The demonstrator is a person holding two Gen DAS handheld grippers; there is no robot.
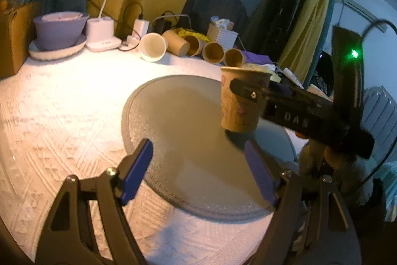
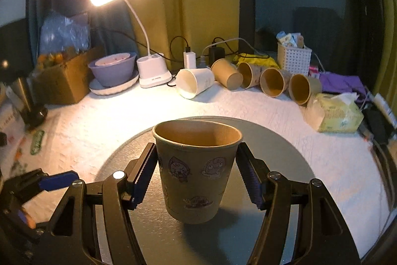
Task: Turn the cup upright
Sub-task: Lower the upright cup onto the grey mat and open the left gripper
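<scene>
Right wrist view: right gripper (image 2: 196,178) pinches the paper cup (image 2: 197,170), upright at frame centre above the grey mat (image 2: 285,153); lower it level, then release gently; left gripper (image 1: 198,170) hangs spread

Both grippers are the same build: black plastic frames with triangular cutouts and silver screw heads at the pivots. The left gripper (image 1: 198,170) has smooth blue pads (image 1: 136,173) on its fingers. The right gripper (image 2: 197,174) has blue pads too, ribbed like little teeth along the edge (image 2: 145,175). From the left camera, the right one's black body reads "DAS" in pale letters, with a green LED glowing and a thin black cable looping off it.
</scene>
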